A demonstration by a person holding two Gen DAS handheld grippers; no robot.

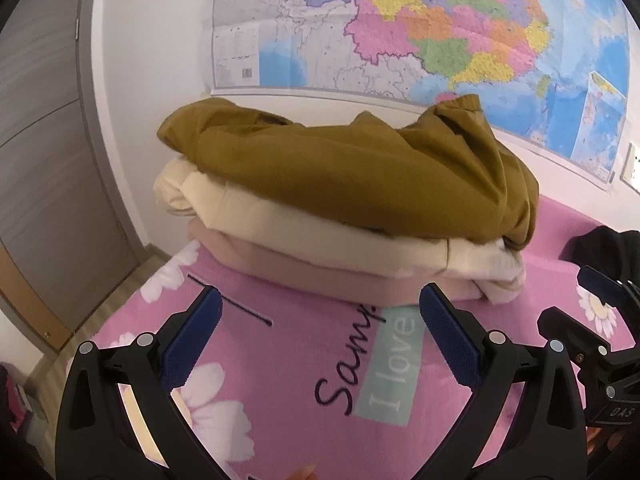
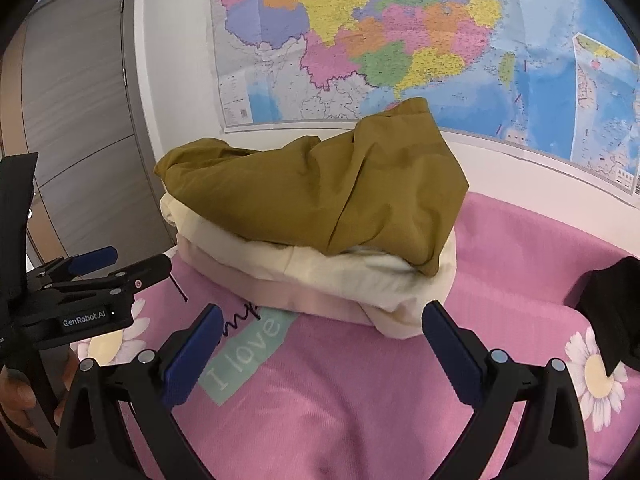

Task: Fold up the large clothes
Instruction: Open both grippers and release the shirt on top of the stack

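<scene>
While both grippers' fingers gape empty, pink floral bedspread, wall map, grey door.

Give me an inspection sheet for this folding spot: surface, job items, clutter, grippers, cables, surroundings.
Surface: pink bedsheet with daisy prints and an "I love" patch.
Job's things: one stack of folded clothes; mustard garment on top, loosely bunched, over a cream garment and a pale pink garment at the bottom.
Clutter: black fabric at the right edge; a dark thread lying on the sheet.
Grippers: left gripper open, nothing between its pads; right gripper open, nothing between its pads. Both short of the stack.
Cables: nothing seen.
Surroundings: wall map behind the stack, grey door to the left.
</scene>
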